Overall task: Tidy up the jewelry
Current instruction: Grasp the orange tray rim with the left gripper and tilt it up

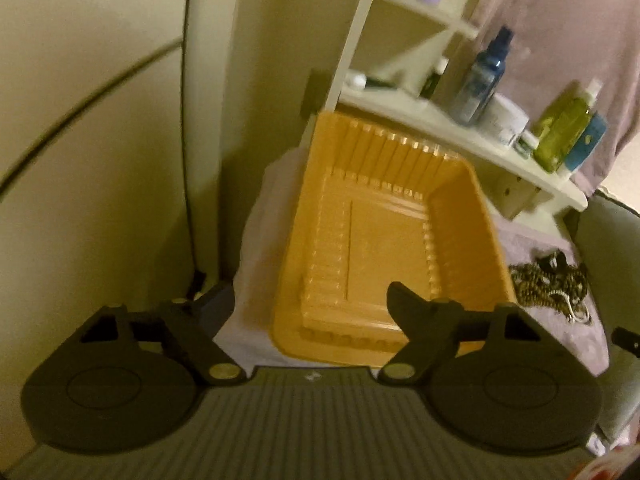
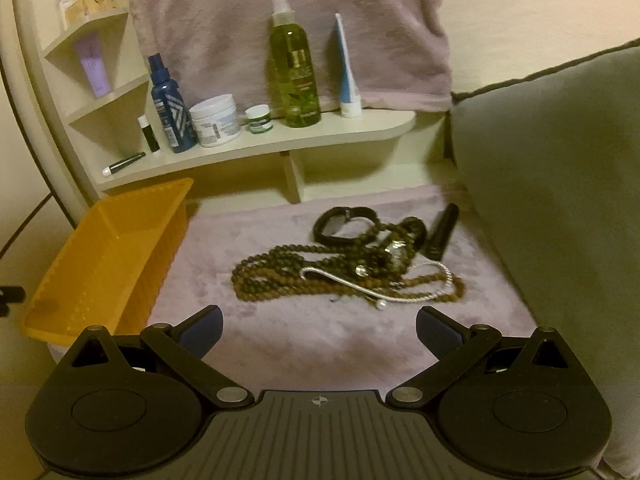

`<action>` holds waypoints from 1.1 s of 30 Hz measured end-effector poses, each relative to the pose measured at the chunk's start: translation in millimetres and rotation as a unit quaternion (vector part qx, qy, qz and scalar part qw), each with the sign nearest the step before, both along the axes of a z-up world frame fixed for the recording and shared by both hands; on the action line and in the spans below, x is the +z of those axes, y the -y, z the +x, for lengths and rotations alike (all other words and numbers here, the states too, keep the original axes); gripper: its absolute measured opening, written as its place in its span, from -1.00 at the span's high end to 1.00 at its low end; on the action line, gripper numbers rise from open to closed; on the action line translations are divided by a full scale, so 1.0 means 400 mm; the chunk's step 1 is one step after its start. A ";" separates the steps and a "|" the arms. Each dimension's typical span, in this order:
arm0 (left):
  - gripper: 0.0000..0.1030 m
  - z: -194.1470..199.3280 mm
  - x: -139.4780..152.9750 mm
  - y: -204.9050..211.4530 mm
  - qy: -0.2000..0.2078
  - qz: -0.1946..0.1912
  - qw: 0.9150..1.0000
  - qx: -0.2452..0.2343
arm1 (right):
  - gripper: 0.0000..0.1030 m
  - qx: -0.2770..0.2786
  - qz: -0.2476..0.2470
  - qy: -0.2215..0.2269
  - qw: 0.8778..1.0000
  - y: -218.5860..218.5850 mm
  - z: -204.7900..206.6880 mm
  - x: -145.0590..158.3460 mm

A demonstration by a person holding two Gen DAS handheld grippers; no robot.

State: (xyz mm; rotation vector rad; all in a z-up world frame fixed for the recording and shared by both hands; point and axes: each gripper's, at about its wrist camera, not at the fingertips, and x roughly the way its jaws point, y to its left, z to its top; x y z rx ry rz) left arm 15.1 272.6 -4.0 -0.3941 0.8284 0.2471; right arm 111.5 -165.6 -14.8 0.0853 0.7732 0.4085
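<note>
Ribbed right gripper (image 2: pixel 319 330) gapes above fuzzy cloth (image 2: pixel 280 332), beaded necklaces (image 2: pixel 320 280).

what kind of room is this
Probably a bedroom or dressing corner at home. A cream shelf unit holds toiletries such as a green spray bottle, and a pile of beaded necklaces lies on a soft mauve cover beside an orange basket.
</note>
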 end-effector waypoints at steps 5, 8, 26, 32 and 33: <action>-0.10 0.034 -0.042 -0.043 -0.017 -0.024 0.999 -0.029 | -0.99 -0.001 0.000 -0.010 1.000 -0.030 0.029 -0.029; 0.08 0.057 -0.060 -0.057 -0.028 -0.031 0.998 -0.050 | -0.99 0.004 -0.014 -0.004 1.000 -0.047 0.040 -0.045; 0.77 0.113 -0.120 -0.058 -0.088 -0.029 0.991 -0.093 | -0.99 -0.008 -0.014 -0.024 1.000 -0.054 0.084 -0.068; 0.78 0.111 -0.085 -0.027 -0.091 -0.001 0.991 -0.096 | -0.99 -0.012 -0.004 -0.028 1.000 -0.037 0.086 -0.078; 0.78 0.110 -0.075 -0.021 -0.090 0.005 0.991 -0.096 | -0.99 -0.012 -0.002 -0.027 1.000 -0.033 0.087 -0.080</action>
